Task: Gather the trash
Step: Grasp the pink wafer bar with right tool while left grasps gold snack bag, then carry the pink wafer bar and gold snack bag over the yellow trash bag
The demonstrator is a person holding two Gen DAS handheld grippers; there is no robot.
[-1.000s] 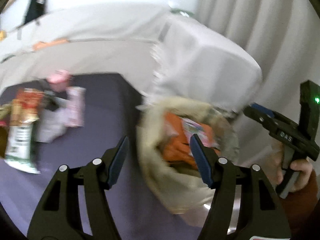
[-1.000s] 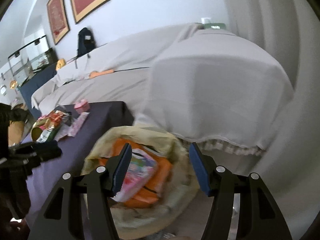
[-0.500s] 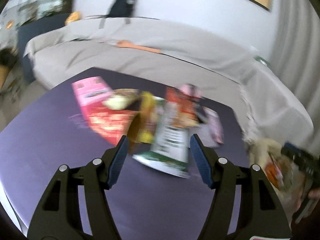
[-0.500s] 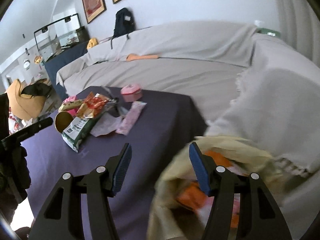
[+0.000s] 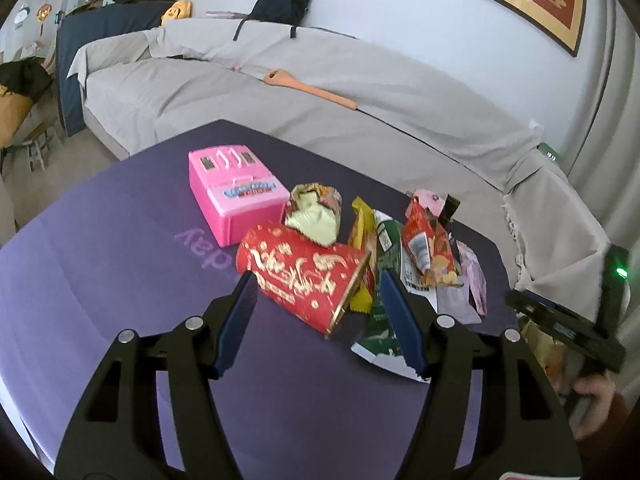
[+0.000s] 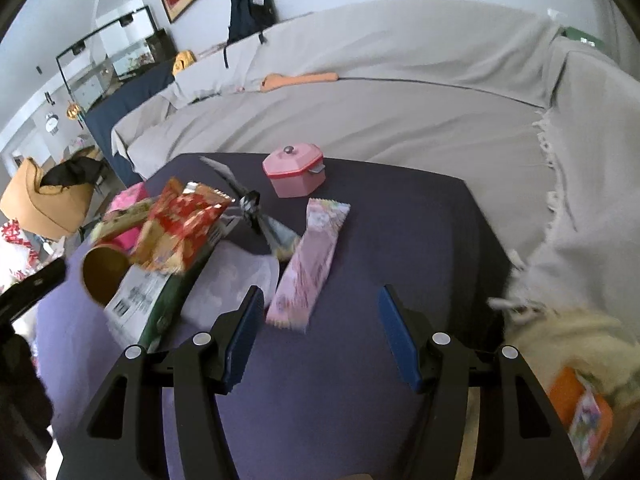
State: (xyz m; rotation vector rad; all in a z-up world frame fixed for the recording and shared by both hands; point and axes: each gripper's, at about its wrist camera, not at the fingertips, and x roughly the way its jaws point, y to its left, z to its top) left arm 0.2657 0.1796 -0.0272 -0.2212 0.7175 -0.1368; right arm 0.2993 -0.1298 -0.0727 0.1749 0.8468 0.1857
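Note:
A pile of trash lies on the purple table [image 5: 100,264]. A red paper cup with gold script [image 5: 300,274] lies on its side, its open mouth also in the right wrist view [image 6: 102,274]. Beside it are a crumpled wrapper [image 5: 316,216], a green and white packet [image 5: 382,320], a red snack bag [image 6: 180,228] and a pink wrapper [image 6: 310,268]. My left gripper [image 5: 320,320] is open and empty, its jaws either side of the cup's near end. My right gripper [image 6: 320,340] is open and empty just short of the pink wrapper. The beige trash bag [image 6: 576,360] hangs at the table's right edge with orange packets inside.
A pink toy box [image 5: 234,194] and a pink lidded pot [image 6: 294,174] stand on the table. A grey covered sofa [image 5: 320,80] wraps around the back and right, with an orange spoon [image 5: 312,88] on it. A backpack [image 6: 250,8] leans behind.
Both grippers have swung left, away from the trash bag and over the table. The left now faces the red cup, the right faces the pink wrapper. Both stayed open.

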